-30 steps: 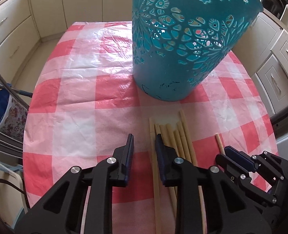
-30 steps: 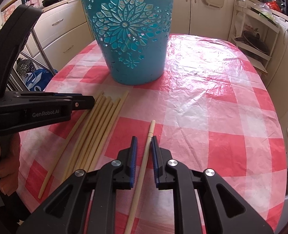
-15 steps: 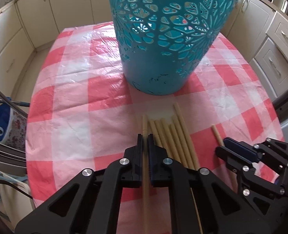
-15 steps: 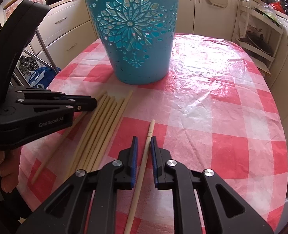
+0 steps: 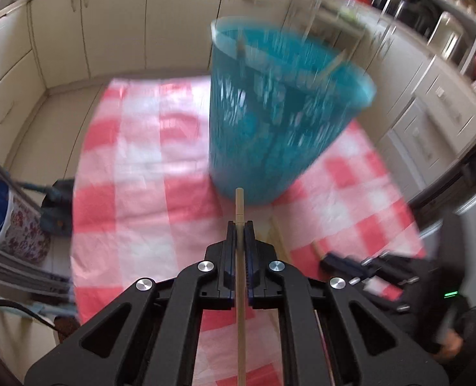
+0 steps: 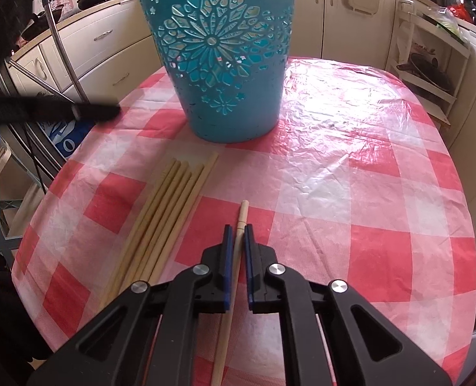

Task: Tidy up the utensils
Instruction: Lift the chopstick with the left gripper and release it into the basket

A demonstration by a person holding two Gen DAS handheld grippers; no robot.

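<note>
Pale wood runs between the blue pads of our left claw (image 5: 240,225), which is clamped on one chopstick (image 5: 239,206) raised clear of the surface (image 5: 135,167). Our right claw (image 6: 237,230) has just been closing and now pinches a second chopstick (image 6: 242,214) lying flat on the glossy red-and-white checked cloth. Beside it, a bundle of chopsticks (image 6: 170,206) lies side by side, tips toward the teal bucket (image 6: 218,54), a tapered plastic tub with cut-out flowers. In the blurred left view, sticks lean inside it. No writing is readable.
</note>
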